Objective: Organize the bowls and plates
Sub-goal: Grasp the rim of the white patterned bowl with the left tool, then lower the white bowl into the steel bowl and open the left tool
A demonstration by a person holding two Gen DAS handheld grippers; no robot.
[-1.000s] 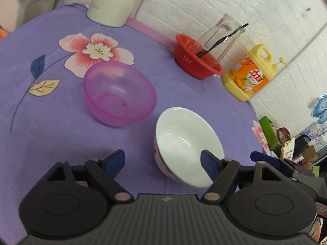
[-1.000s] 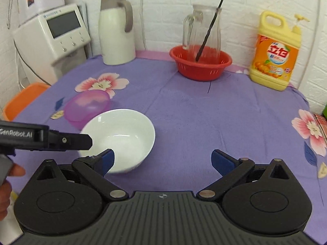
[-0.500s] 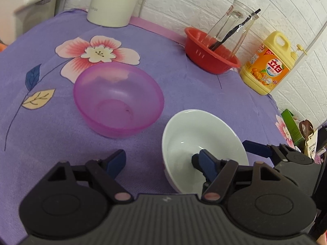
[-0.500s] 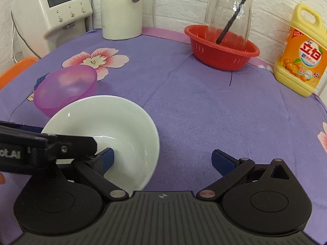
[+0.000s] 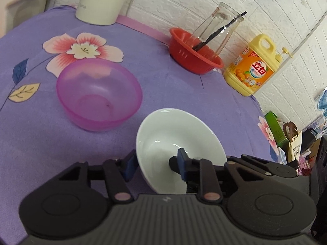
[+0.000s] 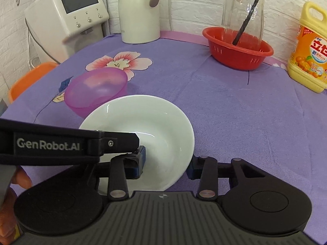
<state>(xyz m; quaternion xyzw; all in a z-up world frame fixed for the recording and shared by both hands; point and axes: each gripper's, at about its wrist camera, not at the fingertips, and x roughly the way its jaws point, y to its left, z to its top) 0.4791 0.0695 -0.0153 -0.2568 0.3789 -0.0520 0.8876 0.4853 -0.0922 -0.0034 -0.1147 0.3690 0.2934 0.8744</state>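
White ceramic bowl [image 5: 179,140] at lower centre, left gripper [image 5: 156,164] pinching its near-left wall, right gripper [image 6: 167,163] clamped across its right wall, translucent pink bowl [image 5: 99,94] just beside it at centre left, purple floral tablecloth [image 5: 30,143] beneath.

Red basket [image 6: 238,51] with glass jar [image 6: 243,12], yellow detergent bottle [image 6: 308,49], white kettle [image 6: 140,10] on purple floral cloth [image 6: 235,110].

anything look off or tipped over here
Nothing is spilled or broken. The white bowl is tilted, its left rim pinched by the left gripper and its right rim between the right gripper's fingers. The pink bowl sits upright and empty.
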